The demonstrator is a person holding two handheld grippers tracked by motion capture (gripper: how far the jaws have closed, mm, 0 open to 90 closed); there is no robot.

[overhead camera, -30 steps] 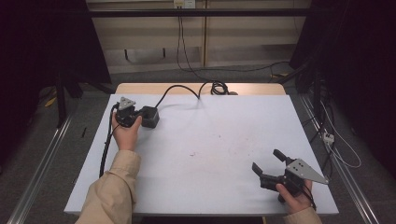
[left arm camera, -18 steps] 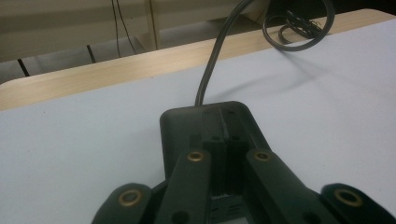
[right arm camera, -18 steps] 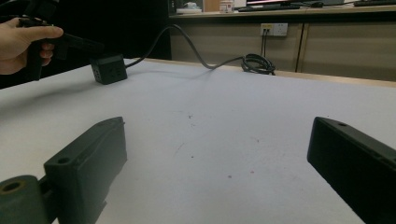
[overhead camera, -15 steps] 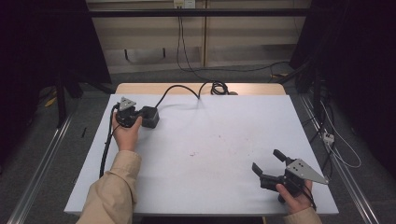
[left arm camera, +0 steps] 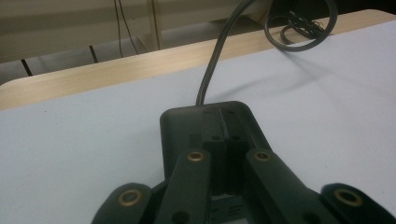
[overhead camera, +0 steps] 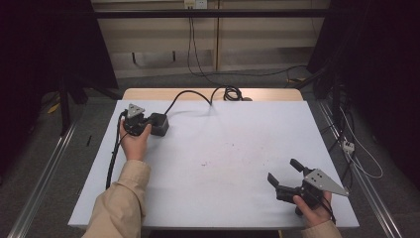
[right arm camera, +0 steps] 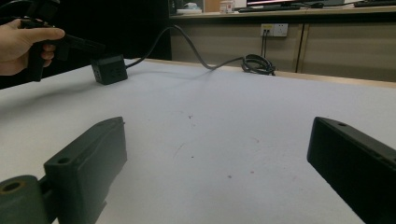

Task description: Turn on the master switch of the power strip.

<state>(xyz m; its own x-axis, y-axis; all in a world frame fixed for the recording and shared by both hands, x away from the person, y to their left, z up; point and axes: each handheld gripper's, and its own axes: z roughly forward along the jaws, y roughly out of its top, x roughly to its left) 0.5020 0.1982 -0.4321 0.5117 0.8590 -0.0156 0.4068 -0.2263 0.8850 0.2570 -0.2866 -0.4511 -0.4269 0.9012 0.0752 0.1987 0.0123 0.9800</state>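
The small black plastic power cube (overhead camera: 158, 124), trailing a thick black cord, sits at the far left of the white desk (overhead camera: 233, 148). The left tongs (overhead camera: 148, 125) rest closed directly above it. The right tongs (overhead camera: 287, 171) stand open, well apart at the near right.

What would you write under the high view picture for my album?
Left gripper, shut, rests above a black power block with a cable; right gripper waits open over the white table.

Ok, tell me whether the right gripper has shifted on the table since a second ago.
No. In the high view the right gripper sits at the same spot near the table's front right corner as before, jaws open and empty.
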